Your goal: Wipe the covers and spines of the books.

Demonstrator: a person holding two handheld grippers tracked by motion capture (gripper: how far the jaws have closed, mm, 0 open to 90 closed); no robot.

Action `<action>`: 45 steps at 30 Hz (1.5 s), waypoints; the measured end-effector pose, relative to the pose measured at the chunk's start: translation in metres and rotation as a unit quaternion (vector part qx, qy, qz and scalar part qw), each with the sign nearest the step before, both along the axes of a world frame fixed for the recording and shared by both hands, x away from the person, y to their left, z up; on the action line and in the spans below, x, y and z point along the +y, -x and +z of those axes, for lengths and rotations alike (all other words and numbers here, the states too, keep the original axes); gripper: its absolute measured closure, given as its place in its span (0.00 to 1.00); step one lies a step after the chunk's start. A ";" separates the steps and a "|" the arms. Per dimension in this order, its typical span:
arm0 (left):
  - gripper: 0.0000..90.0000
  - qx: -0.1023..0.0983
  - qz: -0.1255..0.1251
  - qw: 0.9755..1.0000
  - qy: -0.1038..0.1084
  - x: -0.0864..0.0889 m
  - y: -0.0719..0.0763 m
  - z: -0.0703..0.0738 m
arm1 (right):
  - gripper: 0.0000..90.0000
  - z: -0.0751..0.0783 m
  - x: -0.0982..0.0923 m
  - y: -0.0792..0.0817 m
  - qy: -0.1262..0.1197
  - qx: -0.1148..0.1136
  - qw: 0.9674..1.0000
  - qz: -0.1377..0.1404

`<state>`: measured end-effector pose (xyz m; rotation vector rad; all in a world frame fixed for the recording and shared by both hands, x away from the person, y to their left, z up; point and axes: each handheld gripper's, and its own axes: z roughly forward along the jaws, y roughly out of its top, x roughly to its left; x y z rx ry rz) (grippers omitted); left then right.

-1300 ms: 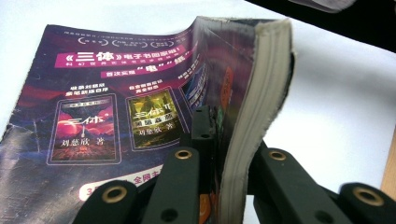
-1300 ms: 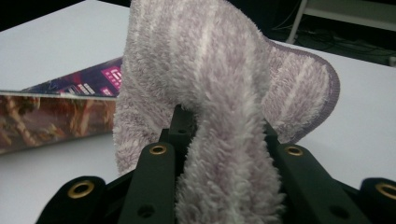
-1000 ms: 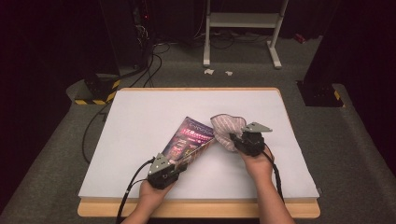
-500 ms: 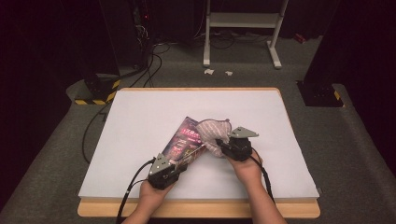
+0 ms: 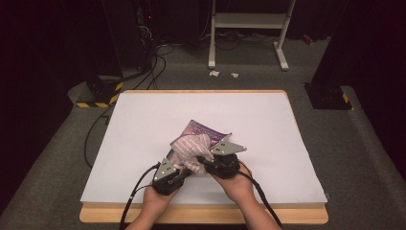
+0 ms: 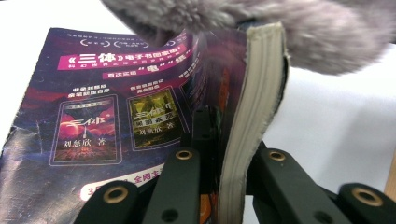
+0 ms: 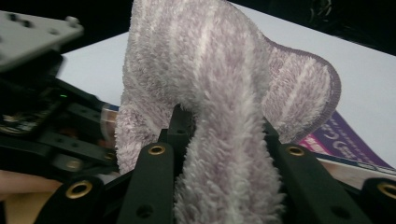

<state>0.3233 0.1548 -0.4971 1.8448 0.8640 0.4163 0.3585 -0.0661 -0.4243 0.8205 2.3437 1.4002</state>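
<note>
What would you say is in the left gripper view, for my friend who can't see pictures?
The left gripper has its two black jaws shut on the edge of a purple paperback book, which lies on a white table. A fluffy pale striped cloth hangs across the top of the book.

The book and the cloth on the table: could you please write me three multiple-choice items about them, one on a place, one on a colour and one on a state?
1. Where is the cloth?
A. over the book
B. on the floor
C. at the table's far edge

2. What colour is the book's cover?
A. green
B. purple
C. plain white

3. What does the left gripper do?
A. stands open
B. clamps the book
C. clamps the cloth

Answers: 1 A, the high view shows the cloth draped on the book; 2 B, the cover is purple; 3 B, the left gripper view shows its jaws pinching the pages.
</note>
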 end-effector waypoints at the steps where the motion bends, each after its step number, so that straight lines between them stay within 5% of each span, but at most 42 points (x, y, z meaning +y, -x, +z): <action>1: 0.92 -0.004 0.000 1.000 -0.005 0.000 0.000 0.000 | 0.77 0.001 0.003 0.003 -0.001 0.000 1.000 0.004; 6: 0.92 -0.007 0.000 1.000 -0.010 -0.002 0.002 0.000 | 0.77 0.004 0.008 0.008 0.013 -0.012 1.000 0.002; 19: 0.92 -0.003 -0.005 1.000 -0.012 0.002 0.007 -0.001 | 0.77 -0.011 -0.015 -0.021 0.015 0.012 0.999 -0.048; 26: 0.92 -0.003 -0.006 1.000 -0.015 0.002 0.009 -0.002 | 0.77 -0.025 -0.039 -0.040 0.020 0.026 0.995 -0.097; 40: 0.91 -0.005 -0.011 1.000 -0.028 0.003 0.014 -0.003 | 0.77 -0.051 -0.081 -0.074 0.023 0.052 0.982 -0.181; 45: 0.90 -0.002 -0.014 0.999 -0.029 0.004 0.015 -0.004 | 0.77 -0.051 -0.081 -0.074 0.021 0.048 0.982 -0.179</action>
